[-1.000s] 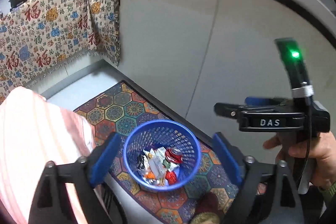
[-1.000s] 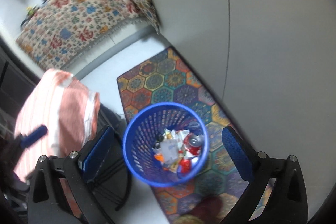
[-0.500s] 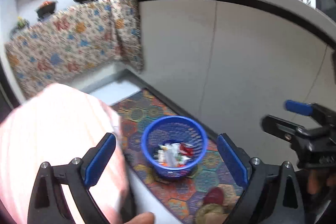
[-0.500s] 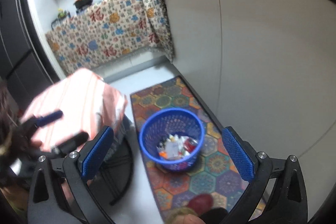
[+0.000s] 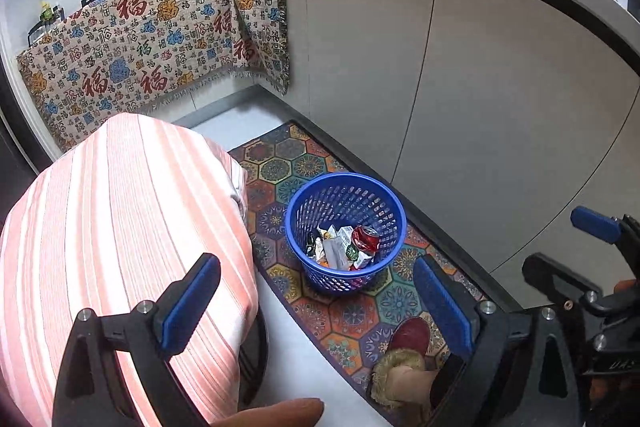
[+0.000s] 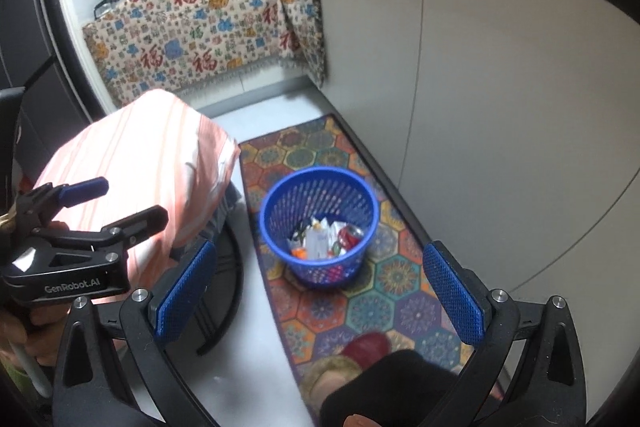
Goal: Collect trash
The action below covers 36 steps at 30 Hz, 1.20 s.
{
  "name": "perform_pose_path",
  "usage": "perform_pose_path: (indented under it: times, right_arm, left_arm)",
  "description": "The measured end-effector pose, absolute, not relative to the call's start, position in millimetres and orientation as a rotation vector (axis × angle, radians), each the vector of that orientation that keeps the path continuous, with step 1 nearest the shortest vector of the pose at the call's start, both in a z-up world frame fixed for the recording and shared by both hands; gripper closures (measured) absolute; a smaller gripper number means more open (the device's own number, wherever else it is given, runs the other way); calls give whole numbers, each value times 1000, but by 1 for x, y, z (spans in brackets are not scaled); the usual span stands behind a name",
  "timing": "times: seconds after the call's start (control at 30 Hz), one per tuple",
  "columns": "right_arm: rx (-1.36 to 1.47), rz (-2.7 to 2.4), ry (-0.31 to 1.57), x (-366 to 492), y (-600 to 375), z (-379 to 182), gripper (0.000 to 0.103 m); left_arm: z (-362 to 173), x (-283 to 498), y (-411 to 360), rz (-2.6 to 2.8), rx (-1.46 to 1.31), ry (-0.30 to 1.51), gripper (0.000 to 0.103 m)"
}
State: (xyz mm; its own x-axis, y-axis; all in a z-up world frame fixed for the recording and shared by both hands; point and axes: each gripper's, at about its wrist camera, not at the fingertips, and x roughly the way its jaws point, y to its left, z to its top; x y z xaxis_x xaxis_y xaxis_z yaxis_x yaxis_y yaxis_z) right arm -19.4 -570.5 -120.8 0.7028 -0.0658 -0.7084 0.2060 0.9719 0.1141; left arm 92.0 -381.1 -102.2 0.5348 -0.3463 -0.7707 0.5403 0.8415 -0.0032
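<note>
A blue mesh basket [image 5: 380, 197] stands on a patterned floor mat, holding trash [image 5: 344, 247]: wrappers, cartons and a red can. It also shows in the right wrist view [image 6: 276, 203], with the trash [image 6: 324, 237] inside. My left gripper [image 5: 316, 307] is open and empty, raised above and in front of the basket. My right gripper [image 6: 320, 291] is open and empty at a similar height. Each gripper appears in the other's view: the right one [image 5: 576, 247] at the right edge, the left one [image 6: 116, 203] at the left.
A stool or small table under a pink striped cloth [image 5: 120, 227] stands left of the basket. Grey cabinet fronts [image 5: 480, 107] run along the right. The mat [image 5: 352, 311] lies on a pale floor. A slippered foot [image 5: 404, 351] stands on the mat. A patterned cloth [image 5: 140, 39] hangs below the stove.
Both grippers have risen and pulled back from the basket, which now looks smaller and farther away. More of the kitchen counter and stove is in view.
</note>
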Motion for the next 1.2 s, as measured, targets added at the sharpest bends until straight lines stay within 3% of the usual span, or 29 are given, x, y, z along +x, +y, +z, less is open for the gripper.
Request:
perform_pose_path:
  times: [1.2]
  right_arm:
    - [190,-144,809,-22,-567,-125,0]
  left_arm:
    - [-102,88,-371,-524,235,870,4]
